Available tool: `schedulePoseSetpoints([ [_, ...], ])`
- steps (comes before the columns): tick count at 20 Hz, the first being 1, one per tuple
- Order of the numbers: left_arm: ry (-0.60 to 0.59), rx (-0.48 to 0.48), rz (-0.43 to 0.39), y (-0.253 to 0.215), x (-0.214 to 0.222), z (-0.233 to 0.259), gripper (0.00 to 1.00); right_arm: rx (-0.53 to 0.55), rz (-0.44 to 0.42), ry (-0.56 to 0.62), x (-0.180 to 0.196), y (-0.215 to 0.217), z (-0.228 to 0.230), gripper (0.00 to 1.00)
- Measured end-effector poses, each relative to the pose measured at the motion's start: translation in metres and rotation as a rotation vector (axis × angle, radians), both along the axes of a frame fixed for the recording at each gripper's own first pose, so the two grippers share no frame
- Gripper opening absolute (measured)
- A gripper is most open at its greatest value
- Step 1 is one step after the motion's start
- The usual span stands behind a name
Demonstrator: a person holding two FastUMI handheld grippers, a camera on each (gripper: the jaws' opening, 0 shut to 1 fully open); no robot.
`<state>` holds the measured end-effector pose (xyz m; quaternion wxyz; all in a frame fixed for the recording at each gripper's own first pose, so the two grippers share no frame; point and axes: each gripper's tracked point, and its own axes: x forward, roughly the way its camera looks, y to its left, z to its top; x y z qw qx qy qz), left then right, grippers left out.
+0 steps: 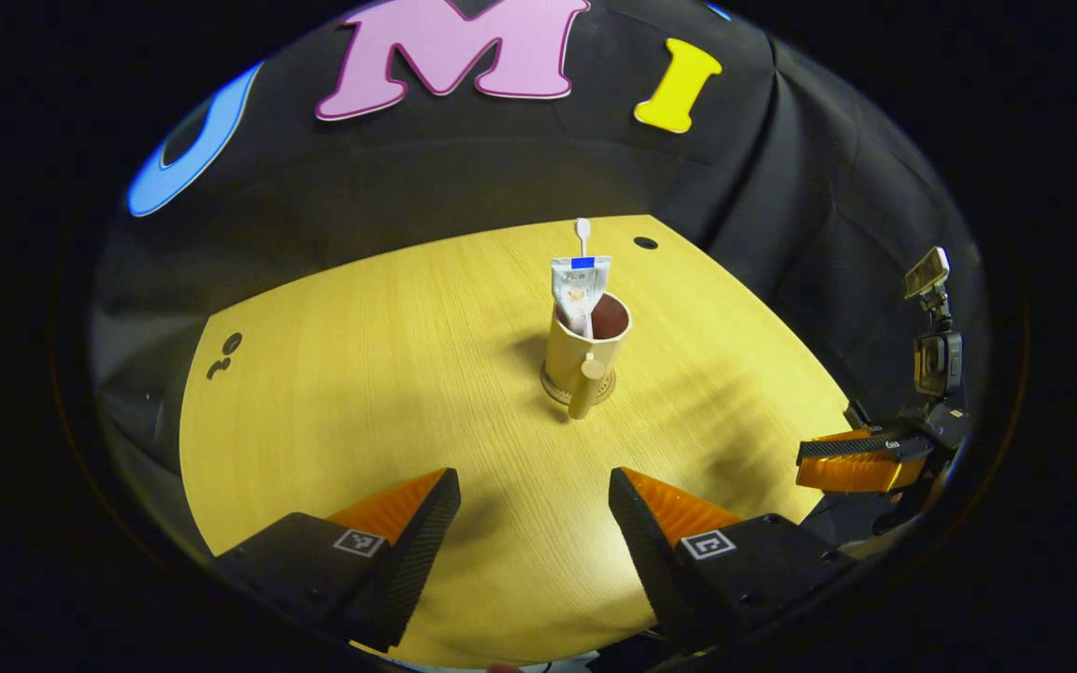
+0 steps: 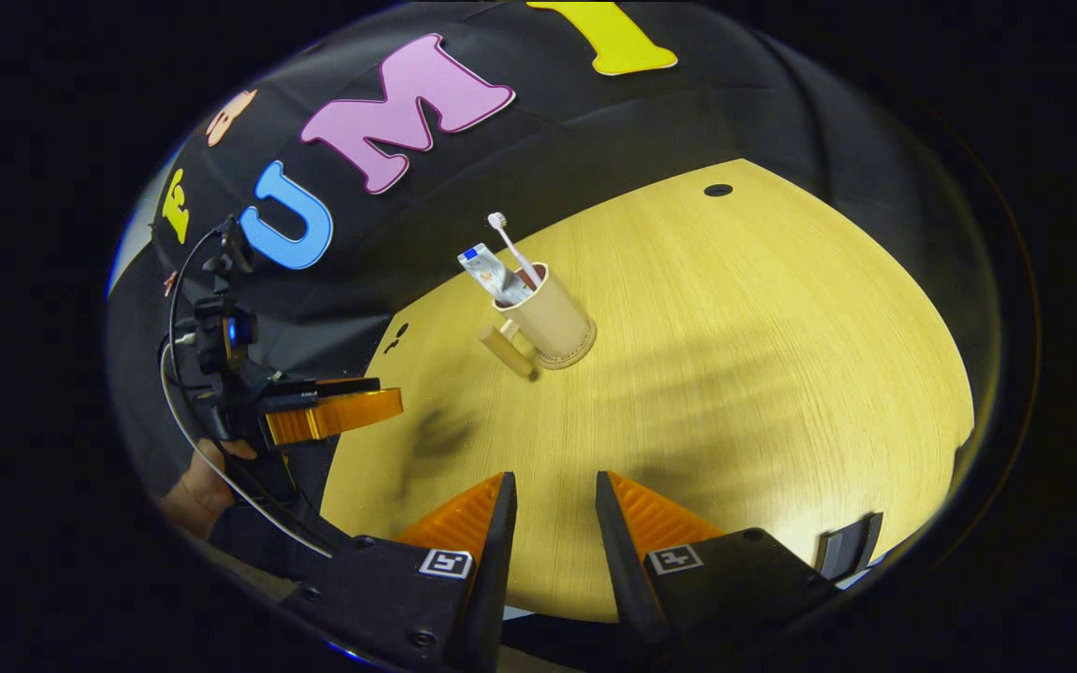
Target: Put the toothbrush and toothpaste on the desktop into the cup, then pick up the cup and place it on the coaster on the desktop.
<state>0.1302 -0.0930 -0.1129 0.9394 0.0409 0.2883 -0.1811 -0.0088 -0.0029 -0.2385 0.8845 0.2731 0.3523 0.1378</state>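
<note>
While the cup (image 1: 585, 350) stood on the coaster (image 1: 578, 390) with the toothbrush (image 1: 582, 229) and toothpaste (image 1: 578, 290) inside, your left gripper (image 1: 534, 509) and right gripper (image 2: 554, 514) hung spread and empty, well apart from it. The task looked finished; you needed only to retreat without bumping it.

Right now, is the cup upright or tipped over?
Upright: the cup stands on the coaster, with toothpaste and toothbrush sticking out.
</note>
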Motion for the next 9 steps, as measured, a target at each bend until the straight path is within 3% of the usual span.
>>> schedulePoseSetpoints([
  [9,-0.056,-0.088,0.017,0.014,-0.049,-0.006,0.98,-0.051,0.063,-0.020,-0.001,0.024,0.011,0.53],
])
